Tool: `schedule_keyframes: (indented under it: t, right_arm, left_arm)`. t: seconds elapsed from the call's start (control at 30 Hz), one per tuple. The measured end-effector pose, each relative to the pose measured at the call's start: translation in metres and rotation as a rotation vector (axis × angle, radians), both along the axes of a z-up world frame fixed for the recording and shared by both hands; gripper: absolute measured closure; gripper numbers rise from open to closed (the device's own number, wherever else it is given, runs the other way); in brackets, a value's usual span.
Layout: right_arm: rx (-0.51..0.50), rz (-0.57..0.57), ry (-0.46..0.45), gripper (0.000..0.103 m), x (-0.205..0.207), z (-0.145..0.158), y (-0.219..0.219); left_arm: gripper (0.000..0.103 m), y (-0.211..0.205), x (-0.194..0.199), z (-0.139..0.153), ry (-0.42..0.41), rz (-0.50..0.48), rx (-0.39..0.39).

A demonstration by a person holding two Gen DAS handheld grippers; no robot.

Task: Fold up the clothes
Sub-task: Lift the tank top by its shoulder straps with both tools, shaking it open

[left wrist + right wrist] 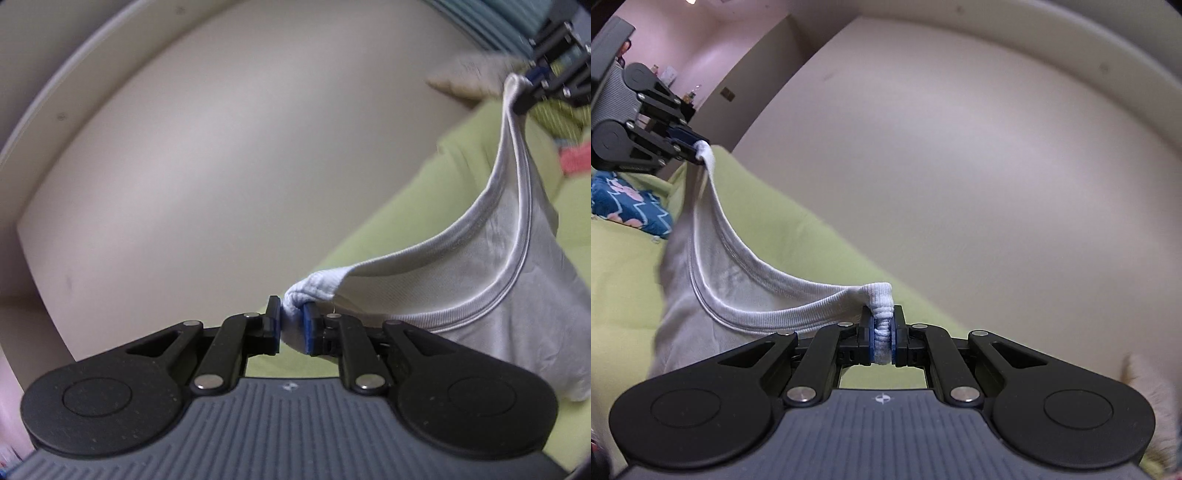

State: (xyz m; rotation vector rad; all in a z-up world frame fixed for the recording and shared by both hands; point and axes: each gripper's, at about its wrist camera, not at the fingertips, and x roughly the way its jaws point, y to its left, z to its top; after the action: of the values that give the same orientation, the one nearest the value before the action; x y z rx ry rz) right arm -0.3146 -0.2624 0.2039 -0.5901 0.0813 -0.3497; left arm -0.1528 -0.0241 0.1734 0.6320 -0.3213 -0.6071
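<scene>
A white sleeveless top [498, 295] hangs in the air between my two grippers, its neckline sagging in a curve. My left gripper [293, 325] is shut on one bunched shoulder strap; it also shows in the right wrist view [696, 149] at the upper left. My right gripper [882, 338] is shut on the other strap; it also shows in the left wrist view [528, 83] at the upper right. The top [713, 280] drapes down over a light green sheet [624, 273].
A beige headboard panel [240, 147] fills the background of both views. A blue patterned cloth [624, 206] lies on the green sheet at left. A striped green and pink cloth [569, 147] and a beige fuzzy item [469, 77] lie at the right.
</scene>
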Motion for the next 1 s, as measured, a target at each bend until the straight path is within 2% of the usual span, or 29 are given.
schedule_keyframes:
  t: [0.07, 0.23, 0.27, 0.37, 0.47, 0.57, 0.63, 0.8, 0.87, 0.97, 1.0]
  right_arm:
    - [-0.008, -0.017, -0.02, 0.097, -0.02, 0.006, -0.001]
    - [-0.03, -0.044, -0.041, 0.097, -0.035, 0.014, -0.017]
    - [-0.034, -0.046, -0.04, 0.097, -0.033, 0.015, -0.021]
    - [-0.02, -0.044, -0.006, 0.096, -0.015, 0.014, -0.045]
    - [0.011, -0.059, 0.08, 0.096, 0.03, -0.001, -0.081]
    - [0.078, -0.082, 0.229, 0.096, 0.099, -0.038, -0.131]
    - [0.147, -0.104, 0.345, 0.096, 0.154, -0.077, -0.17]
    - [0.296, -0.183, 0.605, 0.097, 0.286, -0.199, -0.264]
    - [0.346, -0.2, 0.683, 0.097, 0.325, -0.242, -0.292]
    - [0.37, -0.217, 0.738, 0.097, 0.363, -0.288, -0.322]
    - [0.389, -0.211, 0.744, 0.097, 0.372, -0.297, -0.331]
  left_arm:
    - [0.09, 0.003, -0.015, 0.002, 0.012, -0.009, -0.025]
    - [0.089, -0.034, -0.033, 0.04, 0.033, -0.028, -0.025]
    - [0.088, -0.029, -0.031, 0.049, 0.042, -0.026, -0.02]
    - [0.085, -0.049, -0.007, 0.045, 0.067, -0.012, 0.01]
    - [0.084, -0.096, 0.032, 0.028, 0.15, 0.007, 0.068]
    - [0.084, -0.16, 0.095, -0.011, 0.254, 0.053, 0.168]
    - [0.085, -0.211, 0.143, -0.051, 0.318, 0.099, 0.251]
    - [0.092, -0.333, 0.26, -0.186, 0.57, 0.208, 0.453]
    - [0.092, -0.368, 0.287, -0.235, 0.615, 0.239, 0.516]
    - [0.092, -0.4, 0.314, -0.279, 0.652, 0.259, 0.546]
    - [0.093, -0.408, 0.322, -0.286, 0.673, 0.254, 0.542]
